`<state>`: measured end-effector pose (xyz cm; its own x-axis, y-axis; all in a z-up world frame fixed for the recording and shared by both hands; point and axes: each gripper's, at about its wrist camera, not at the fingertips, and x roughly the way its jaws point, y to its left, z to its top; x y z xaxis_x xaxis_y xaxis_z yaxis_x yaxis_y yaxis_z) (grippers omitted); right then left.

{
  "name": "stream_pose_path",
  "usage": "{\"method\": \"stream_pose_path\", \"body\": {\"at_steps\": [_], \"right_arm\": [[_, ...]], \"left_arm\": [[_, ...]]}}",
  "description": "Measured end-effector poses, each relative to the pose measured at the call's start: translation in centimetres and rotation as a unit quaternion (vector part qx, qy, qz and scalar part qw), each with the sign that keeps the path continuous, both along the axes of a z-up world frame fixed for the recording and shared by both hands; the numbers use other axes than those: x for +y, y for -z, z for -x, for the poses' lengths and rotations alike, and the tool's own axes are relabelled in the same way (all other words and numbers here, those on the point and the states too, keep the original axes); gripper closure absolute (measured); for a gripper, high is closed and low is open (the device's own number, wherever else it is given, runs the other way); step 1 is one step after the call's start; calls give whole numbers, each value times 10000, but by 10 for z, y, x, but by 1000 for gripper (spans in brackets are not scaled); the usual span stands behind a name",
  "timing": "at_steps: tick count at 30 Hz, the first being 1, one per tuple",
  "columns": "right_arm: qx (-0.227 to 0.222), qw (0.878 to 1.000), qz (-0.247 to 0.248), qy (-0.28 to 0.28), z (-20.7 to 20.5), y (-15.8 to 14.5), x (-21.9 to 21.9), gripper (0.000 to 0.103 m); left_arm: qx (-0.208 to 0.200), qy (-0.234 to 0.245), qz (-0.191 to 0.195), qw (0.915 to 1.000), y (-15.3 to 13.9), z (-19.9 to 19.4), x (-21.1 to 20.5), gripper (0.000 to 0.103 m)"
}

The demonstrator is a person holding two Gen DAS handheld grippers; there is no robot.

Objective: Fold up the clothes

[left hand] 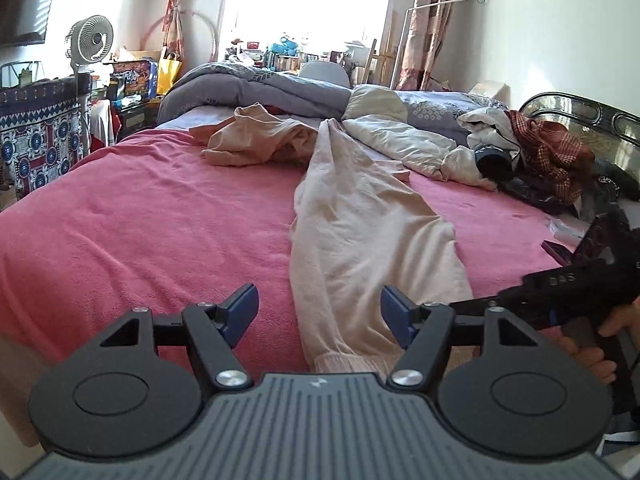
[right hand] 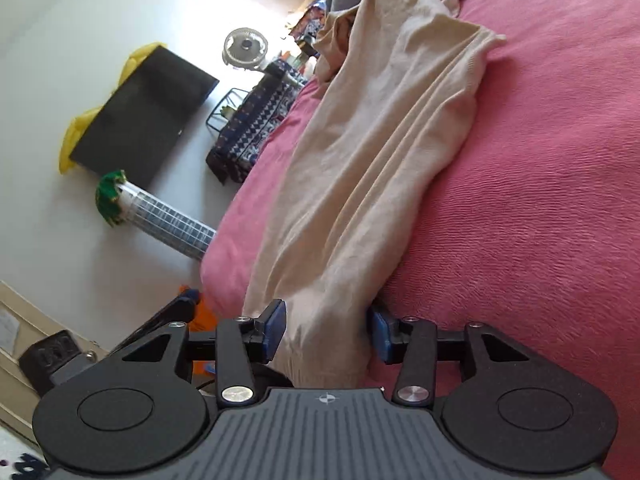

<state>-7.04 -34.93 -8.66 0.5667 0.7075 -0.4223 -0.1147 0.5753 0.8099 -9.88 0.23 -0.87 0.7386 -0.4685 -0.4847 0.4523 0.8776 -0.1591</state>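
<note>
Left wrist view: low over near edge of bed (left hand: 140, 208), level horizon, facing along the pink cover toward bright window (left hand: 304, 4) at top centre; own fingers (left hand: 244, 312) at bottom of frame. Beige trousers (left hand: 360, 240) run from bottom centre upward. Right gripper (left hand: 472, 304) seen entering at lower right.

Right wrist view: strongly rolled, bed (right hand: 540, 200) filling right half, wall and floor at left. Very close to beige trousers (right hand: 380, 152), cuff between own fingers (right hand: 276, 328).

Shared: trousers, pink cover, fan (left hand: 94, 40) (right hand: 245, 48).
</note>
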Motion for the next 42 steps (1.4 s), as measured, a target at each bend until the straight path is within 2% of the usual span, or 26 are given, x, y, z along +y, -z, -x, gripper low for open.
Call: {"method": "stream_pose_path", "body": {"at_steps": [3,7,12,14,16,18,21,23,25,30,34,35,36,37,39,41,42], "right_arm": [[152,9993,-278,198,-9,6,3,63],[469,9980,-240,339,-5,11,9,78],[863,9925,-729,477,2,28,9,79],[975,9909,-794,486,-2,27,9,78],[1172,9874,-937,493,-8,24,8,76],[1442,9816,-1143,520,-14,21,5,76],[1645,9733,-1521,509,-22,11,1,77],[1730,9684,-1730,493,-27,3,-1,77],[1680,9684,-1783,472,-32,-4,0,77],[1725,9676,-1790,440,-39,-7,0,77],[1736,9689,-1721,395,-34,-4,-6,77],[1714,9701,-1675,378,-32,-4,-8,77],[1629,9740,-1543,326,-30,-6,-10,77],[1511,9787,-1366,255,-28,-9,-11,76],[1220,9880,-941,82,-23,-17,-14,76],[856,9952,-468,-84,-13,-29,-19,68],[653,9977,-137,-89,-7,-37,-22,61]], "left_arm": [[-94,19,-158,9998,-1,9,-1,34],[-282,277,-493,9980,-2,22,-8,34],[-330,617,-705,9951,2,31,-20,34],[-428,734,-944,9919,4,36,-29,34],[-663,907,-1286,9853,7,43,-41,34],[-1032,1337,-1730,9703,12,53,-52,31],[-1479,1998,-2447,9372,21,62,-70,31],[-1702,2281,-2786,9173,28,65,-81,30],[-1892,2316,-2983,9064,34,63,-90,30],[-2317,2187,-3339,8871,49,56,-113,30],[-2736,2143,-3614,8652,61,54,-133,30],[-2779,2169,-3634,8624,64,53,-137,39],[-2770,2182,-3616,8631,65,51,-140,45],[-2731,2188,-3577,8658,65,49,-144,56],[-2641,2144,-3515,8722,65,45,-146,61],[-2640,2091,-3459,8757,63,45,-143,66],[-2661,2053,-3440,8768,62,45,-141,67]]}}
